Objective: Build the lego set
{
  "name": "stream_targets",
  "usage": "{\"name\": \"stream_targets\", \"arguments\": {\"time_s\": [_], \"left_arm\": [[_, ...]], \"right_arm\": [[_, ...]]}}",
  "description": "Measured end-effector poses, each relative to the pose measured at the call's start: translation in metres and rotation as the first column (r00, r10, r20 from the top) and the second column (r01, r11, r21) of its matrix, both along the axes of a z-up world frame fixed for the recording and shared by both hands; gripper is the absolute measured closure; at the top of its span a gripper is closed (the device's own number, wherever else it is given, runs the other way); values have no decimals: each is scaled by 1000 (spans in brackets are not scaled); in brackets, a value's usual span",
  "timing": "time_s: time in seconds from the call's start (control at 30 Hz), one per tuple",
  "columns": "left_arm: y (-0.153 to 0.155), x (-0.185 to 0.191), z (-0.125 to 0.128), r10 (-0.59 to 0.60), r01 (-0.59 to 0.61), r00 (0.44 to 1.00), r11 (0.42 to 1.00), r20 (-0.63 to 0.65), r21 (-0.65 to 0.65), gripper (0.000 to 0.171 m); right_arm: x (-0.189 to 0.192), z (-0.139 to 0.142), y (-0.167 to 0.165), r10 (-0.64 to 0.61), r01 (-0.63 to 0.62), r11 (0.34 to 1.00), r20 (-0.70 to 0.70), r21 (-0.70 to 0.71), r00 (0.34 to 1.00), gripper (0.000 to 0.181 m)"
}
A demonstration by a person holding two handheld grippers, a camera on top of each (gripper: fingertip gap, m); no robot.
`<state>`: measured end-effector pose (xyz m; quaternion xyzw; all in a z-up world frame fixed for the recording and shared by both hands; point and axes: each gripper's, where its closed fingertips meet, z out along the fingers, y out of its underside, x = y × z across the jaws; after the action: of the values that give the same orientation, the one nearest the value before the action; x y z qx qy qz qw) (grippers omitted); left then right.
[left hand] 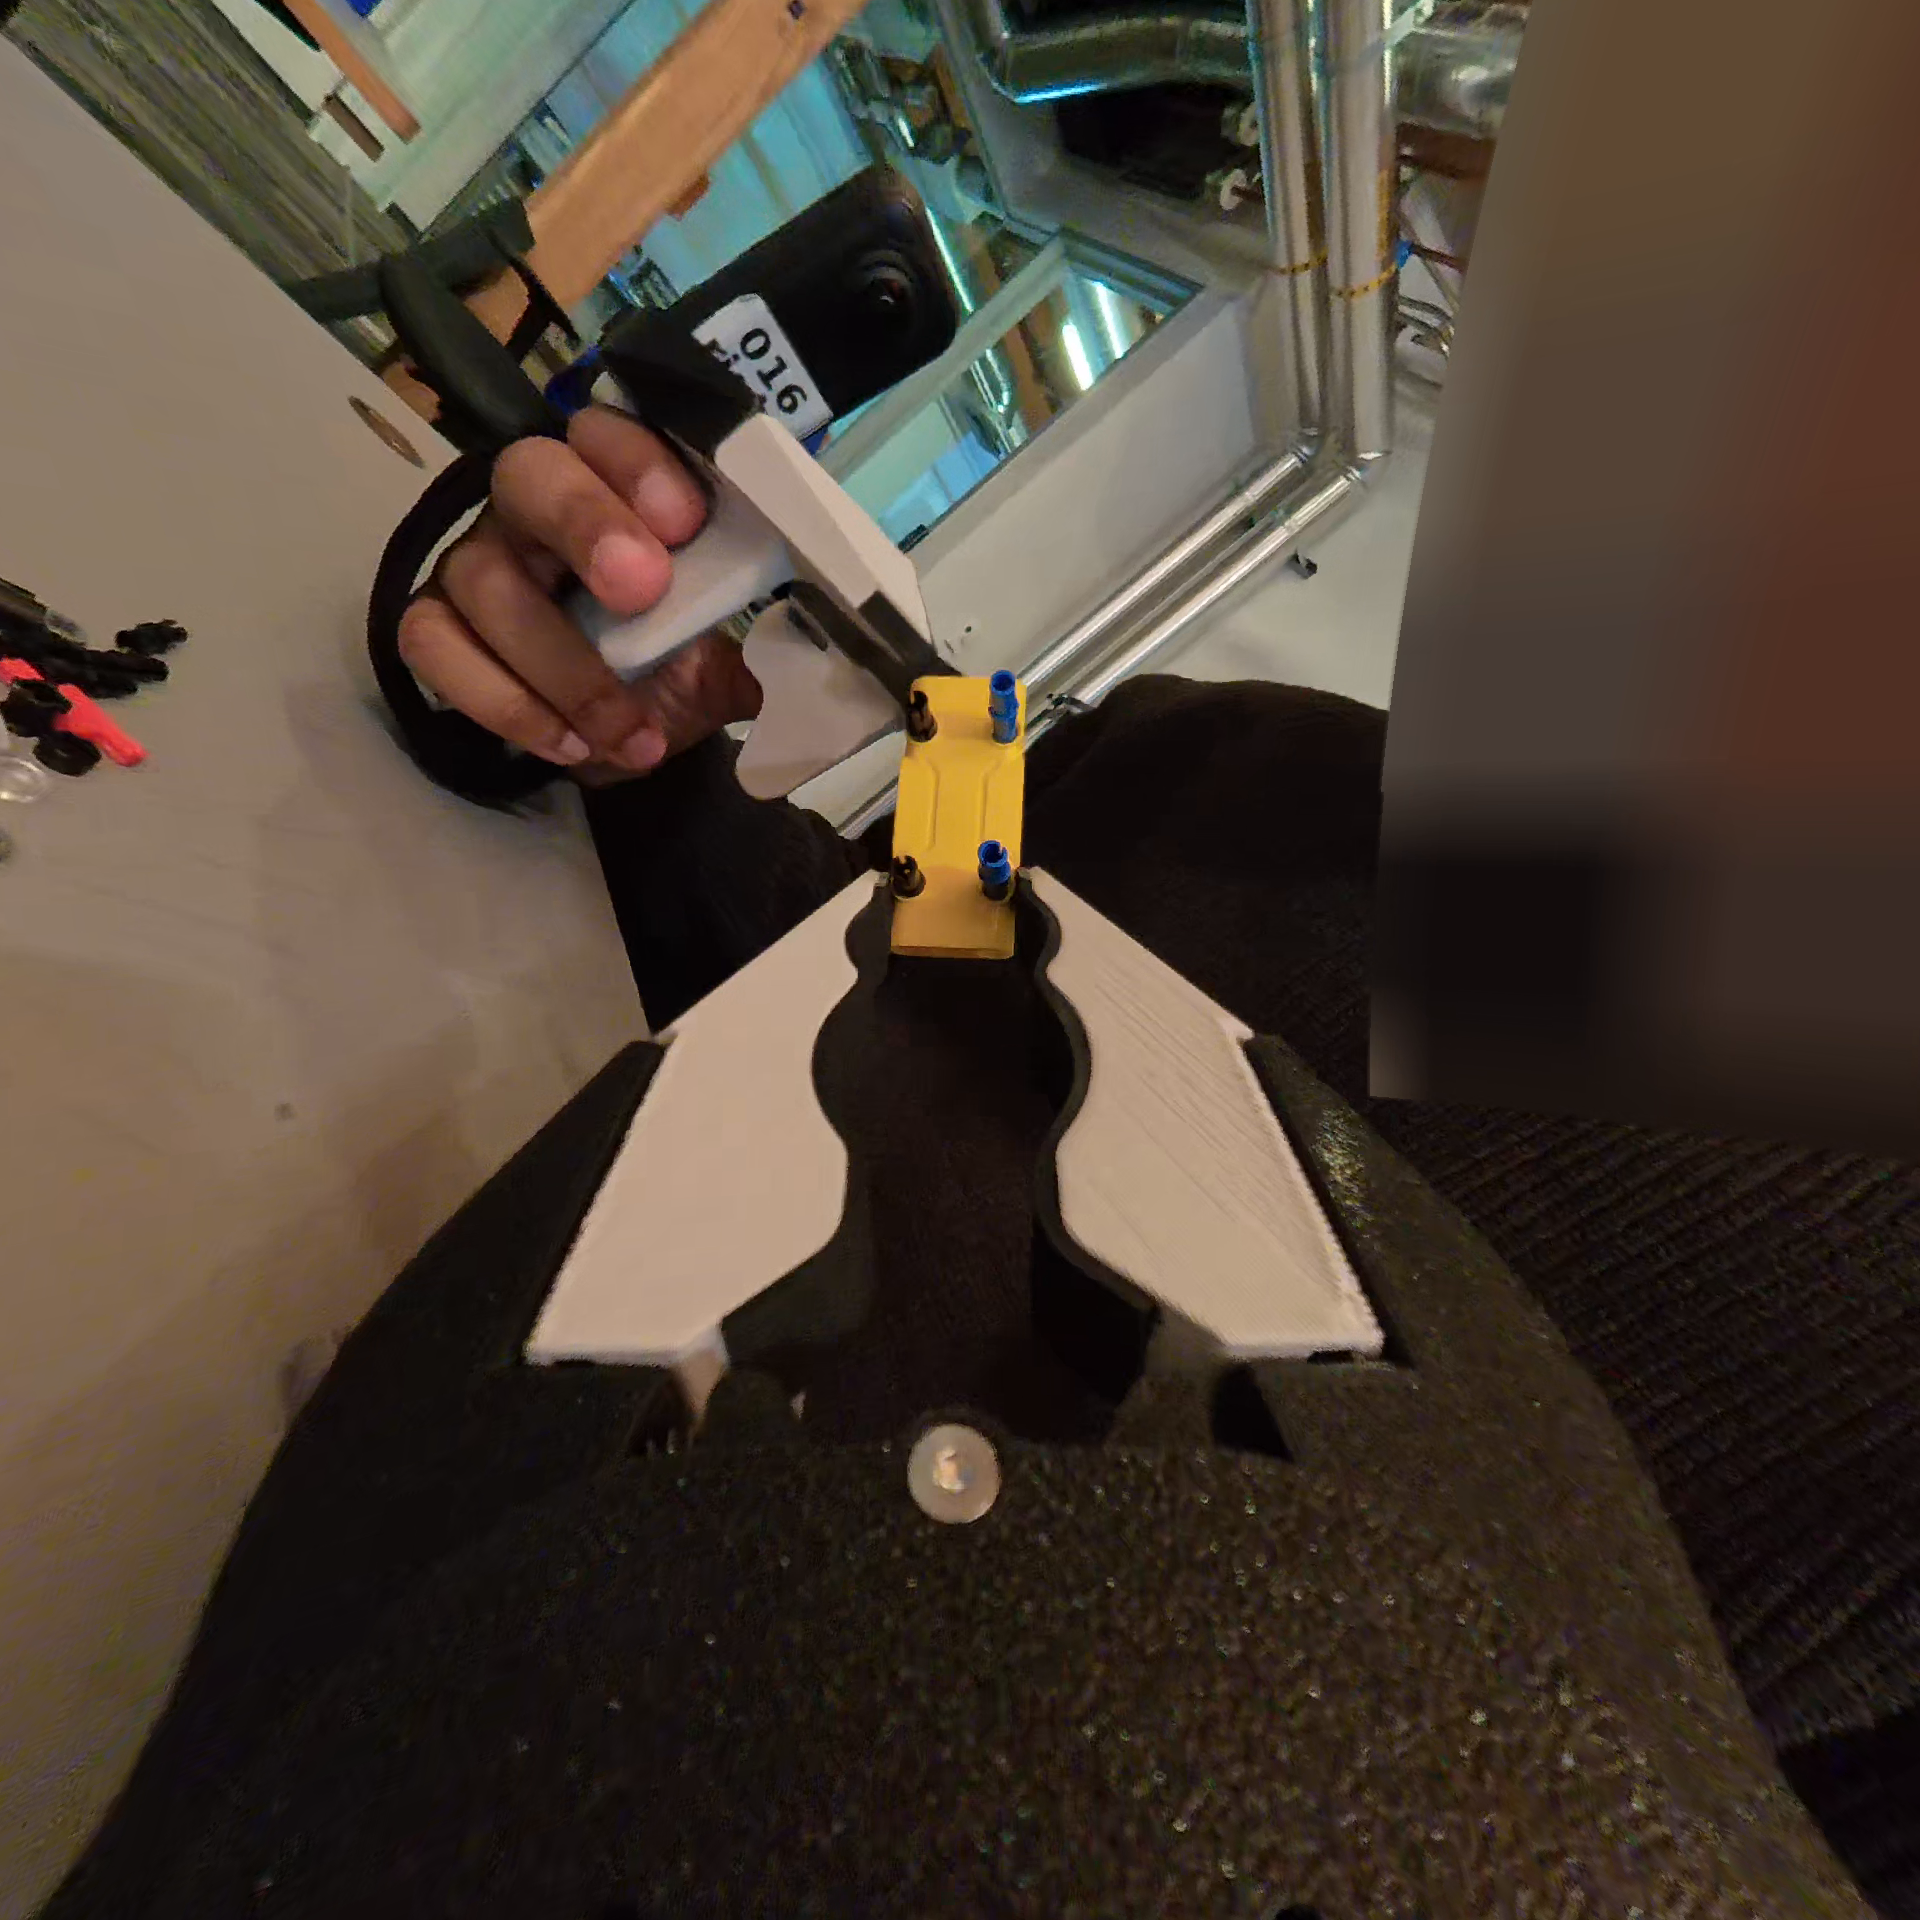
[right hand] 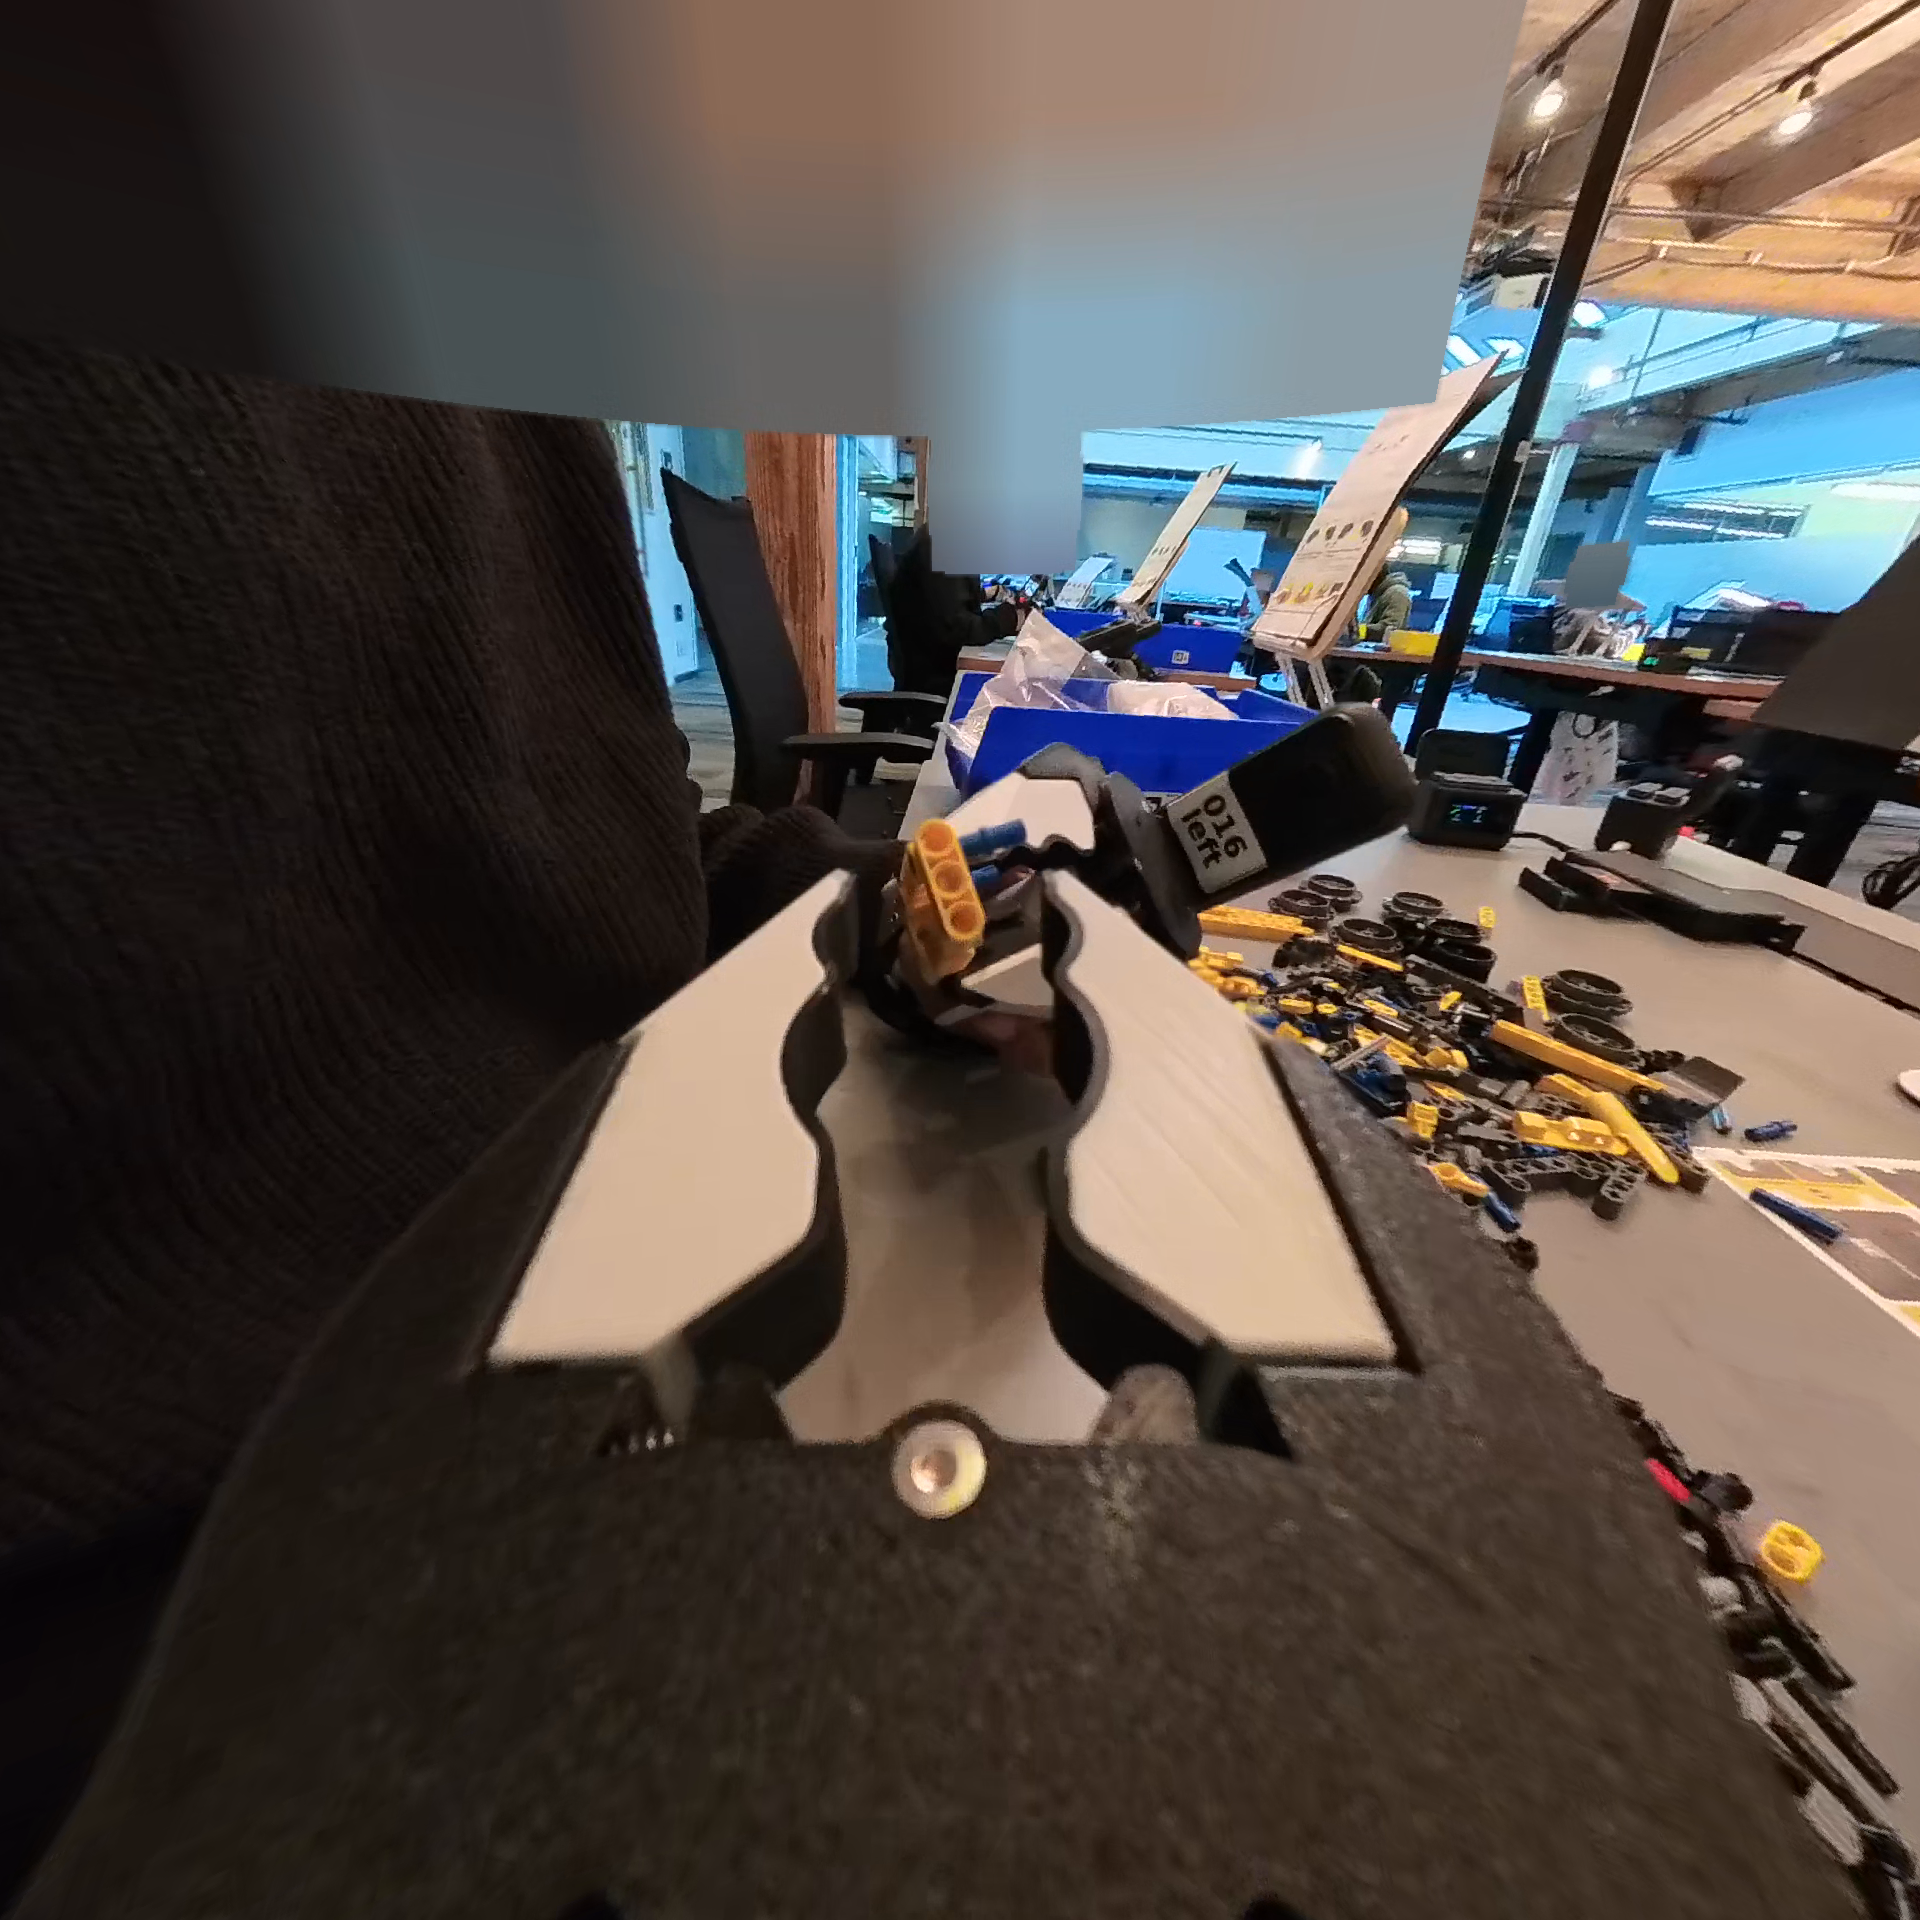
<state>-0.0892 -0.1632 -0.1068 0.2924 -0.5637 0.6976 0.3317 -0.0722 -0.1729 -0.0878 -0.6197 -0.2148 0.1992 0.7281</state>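
My left gripper [left hand: 954, 883] is shut on the near end of a yellow panel piece [left hand: 956, 800] and holds it in the air. Two black pins [left hand: 906, 875] and two blue pins [left hand: 1000, 701] stand out of its face. My right gripper [left hand: 914, 701], held by a hand [left hand: 561, 592], has its tips at the far black pin [left hand: 920, 715]. In the right wrist view the panel [right hand: 940, 904] sits end-on between that gripper's [right hand: 948, 888] tips, with the jaws a little apart. I cannot see whether they press on it.
A pile of yellow, black and blue building pieces [right hand: 1455, 1029] with black tyres [right hand: 1361, 925] lies on the grey table [right hand: 1662, 1299]. A printed sheet [right hand: 1829, 1216] lies beside it, and blue bins [right hand: 1122, 727] stand behind. A person's black sweater [right hand: 312, 831] is close on the left. Red and black pieces [left hand: 73, 696] lie on the table. Less than 4 cm separates the two grippers' tips.
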Motion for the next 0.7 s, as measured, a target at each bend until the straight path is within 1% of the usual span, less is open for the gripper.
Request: {"name": "stream_targets", "arguments": {"time_s": [0.17,0.27,0.53,0.7], "left_arm": [[0,-4,1,-23,23,1000,1000,-7,-13,148],[-1,-6,2,-35,35,999,999,-7,-20,148],[-2,-7,1,-48,47,999,999,-17,-27,148],[-3,-9,0,-57,57,998,998,-16,-21,148]], "right_arm": [[-6,-6,3,16,-16,999,8,-34,1000,152],[-6,-4,1,17,-16,1000,8,-21,1000,162],[-8,-5,-1,1,-1,1000,32,-4,999,164],[-10,-6,-2,12,-12,1000,36,-11,999,165]]}}
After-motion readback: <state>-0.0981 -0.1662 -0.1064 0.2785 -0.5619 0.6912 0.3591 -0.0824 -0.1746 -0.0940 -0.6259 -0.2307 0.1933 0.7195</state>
